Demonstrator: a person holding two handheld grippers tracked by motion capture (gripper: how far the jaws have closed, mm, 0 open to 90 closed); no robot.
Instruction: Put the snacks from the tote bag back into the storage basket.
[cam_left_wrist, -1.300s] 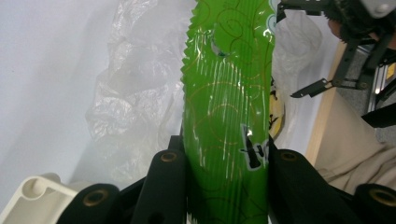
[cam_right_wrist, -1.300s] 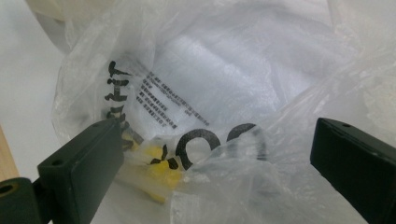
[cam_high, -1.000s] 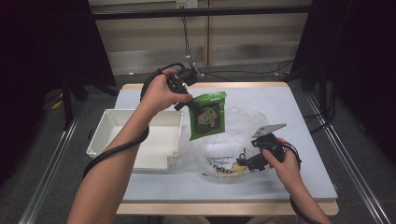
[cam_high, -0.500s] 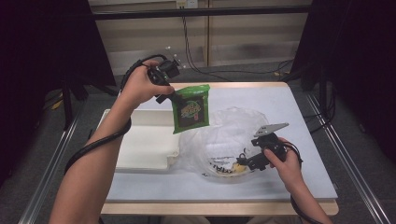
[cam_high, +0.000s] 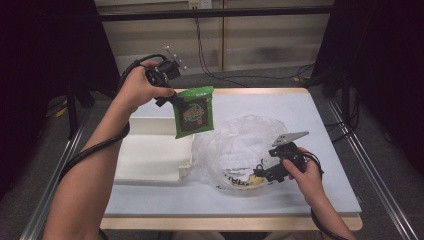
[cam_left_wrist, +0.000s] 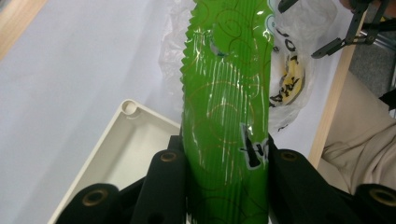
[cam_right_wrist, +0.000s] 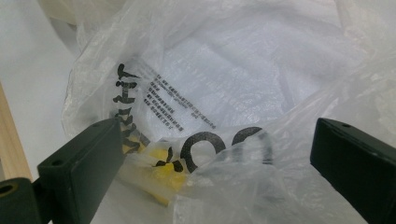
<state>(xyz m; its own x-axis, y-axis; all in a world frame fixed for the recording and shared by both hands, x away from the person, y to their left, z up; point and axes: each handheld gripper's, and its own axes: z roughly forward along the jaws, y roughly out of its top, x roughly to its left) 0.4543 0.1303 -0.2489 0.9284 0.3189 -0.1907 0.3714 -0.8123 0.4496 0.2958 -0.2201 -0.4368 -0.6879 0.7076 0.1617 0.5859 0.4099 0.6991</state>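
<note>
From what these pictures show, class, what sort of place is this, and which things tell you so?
Probably a lab or recording station, not a home: a bare white table ringed by black curtains, cables across the floor, and a person working with hand-held grippers, the left gripper holding a green packet.

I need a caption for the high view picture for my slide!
Left gripper lifts a glossy green snack packet above a white plastic tray.

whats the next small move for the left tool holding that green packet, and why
Probably carry it a little further left and lower it into the white tray. The left tool is shut on the green packet, which hangs in the air over the tray's right edge, clear of the plastic bag.
</note>
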